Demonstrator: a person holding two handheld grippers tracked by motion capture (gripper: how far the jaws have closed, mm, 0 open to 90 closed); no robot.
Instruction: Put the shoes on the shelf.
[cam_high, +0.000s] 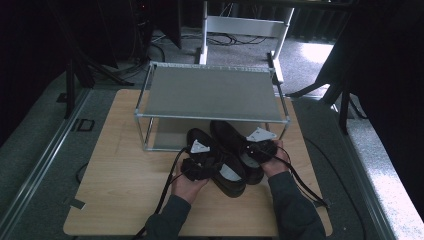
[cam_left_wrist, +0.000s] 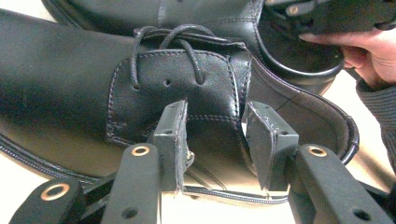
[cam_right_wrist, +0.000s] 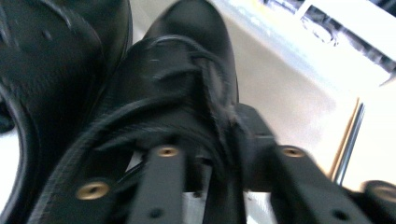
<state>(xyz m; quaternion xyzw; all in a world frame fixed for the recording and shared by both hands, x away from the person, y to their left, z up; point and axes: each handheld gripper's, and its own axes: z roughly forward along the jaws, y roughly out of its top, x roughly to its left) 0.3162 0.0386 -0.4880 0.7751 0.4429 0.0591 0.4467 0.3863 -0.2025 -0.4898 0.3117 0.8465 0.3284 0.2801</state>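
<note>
Two black leather lace-up shoes lie side by side on the wooden table in front of a metal shoe rack. My left gripper (cam_high: 200, 159) is at the left shoe (cam_high: 227, 175). Its jaws (cam_left_wrist: 215, 140) stand apart around the laced side panel of that shoe (cam_left_wrist: 70, 84), with no clear squeeze on the leather. My right gripper (cam_high: 257, 146) is at the heel end of the right shoe (cam_high: 230, 132). One jaw sits inside the shoe's opening and the other outside its wall (cam_right_wrist: 224, 154), with a gap showing; this shoe (cam_right_wrist: 187, 60) is blurred.
The two-tier shoe rack (cam_high: 210, 92) stands at the back of the wooden table (cam_high: 125, 165), its lower shelf just beyond the shoes' toes. A rack leg (cam_right_wrist: 348, 140) is close on the right. Cables trail from both grippers toward the table's front edge. Dark stands and floor surround the table.
</note>
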